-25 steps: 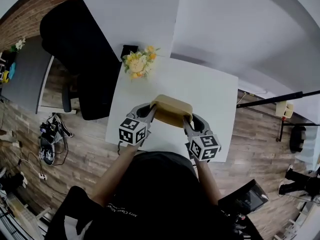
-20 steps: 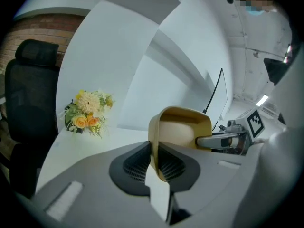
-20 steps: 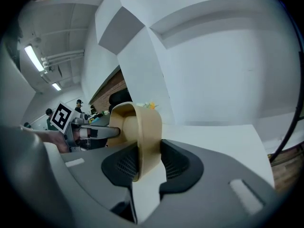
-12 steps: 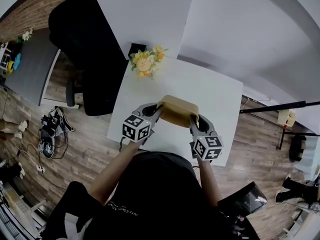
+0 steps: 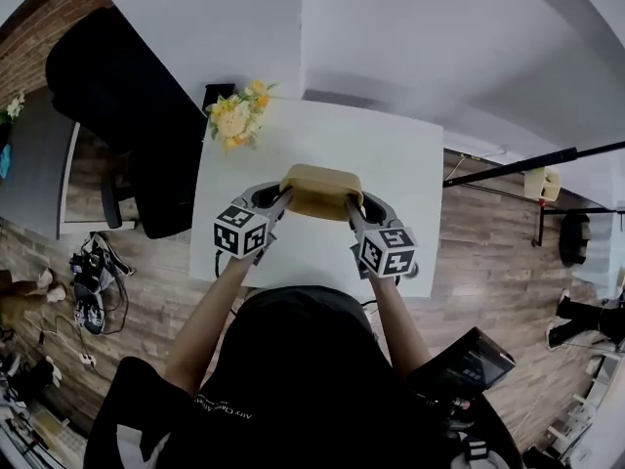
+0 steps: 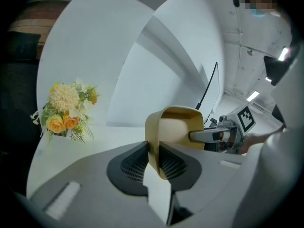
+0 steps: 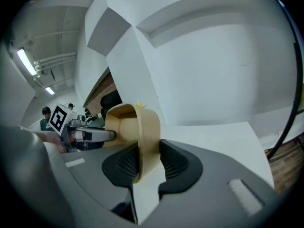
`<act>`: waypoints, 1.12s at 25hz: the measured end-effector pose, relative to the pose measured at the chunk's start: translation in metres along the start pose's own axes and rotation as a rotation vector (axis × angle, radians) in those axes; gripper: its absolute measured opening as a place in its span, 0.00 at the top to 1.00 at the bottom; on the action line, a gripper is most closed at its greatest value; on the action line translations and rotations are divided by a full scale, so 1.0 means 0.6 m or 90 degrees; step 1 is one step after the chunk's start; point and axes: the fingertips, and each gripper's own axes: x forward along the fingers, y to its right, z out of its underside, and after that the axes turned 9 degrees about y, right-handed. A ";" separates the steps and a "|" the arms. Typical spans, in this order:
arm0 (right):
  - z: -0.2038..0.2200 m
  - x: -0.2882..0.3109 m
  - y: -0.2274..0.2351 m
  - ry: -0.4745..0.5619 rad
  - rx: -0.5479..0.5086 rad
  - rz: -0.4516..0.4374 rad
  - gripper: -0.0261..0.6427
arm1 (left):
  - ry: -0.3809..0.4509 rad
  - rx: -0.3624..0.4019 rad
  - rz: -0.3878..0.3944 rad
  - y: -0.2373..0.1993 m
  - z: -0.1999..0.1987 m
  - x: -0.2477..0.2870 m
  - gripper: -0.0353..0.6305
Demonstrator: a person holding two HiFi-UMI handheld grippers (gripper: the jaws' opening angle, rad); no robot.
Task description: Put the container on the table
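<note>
Tan and open-topped, the container [image 6: 178, 127] has one end wall pinched between the ribbed dark pads of the left tongs [image 6: 153, 160]. Those jaws have just been easing apart a little, yet the wall stands between them with both pads against it. The right tongs [image 7: 149, 163] pinch the opposite end wall in the same way. Their jaws have just been closing, and that wall fills the gap between the pads.

From the head view the container hangs between the two tongs, long side across, over the middle of the white surface [image 5: 410, 174]. Whether its base touches the surface cannot be told. A marker cube [image 5: 240, 231] rides on the left tongs and another marker cube [image 5: 388, 250] on the right, both near the person's edge of the surface.

A bunch of yellow and orange flowers [image 5: 234, 120] stands at the far left corner, well apart from the container. A black chair [image 5: 117, 96] stands beside that corner on the wooden floor [image 5: 469, 252].
</note>
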 end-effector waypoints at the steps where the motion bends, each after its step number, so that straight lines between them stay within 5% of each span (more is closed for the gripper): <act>1: 0.000 0.004 0.007 -0.001 0.004 0.003 0.80 | -0.004 0.002 0.002 -0.002 0.000 0.009 0.87; 10: 0.015 0.063 0.076 -0.029 0.036 0.022 0.80 | -0.049 0.002 0.010 -0.035 0.028 0.083 0.85; 28: 0.095 0.214 0.205 -0.119 0.134 0.073 0.80 | -0.097 -0.103 -0.029 -0.149 0.084 0.219 0.88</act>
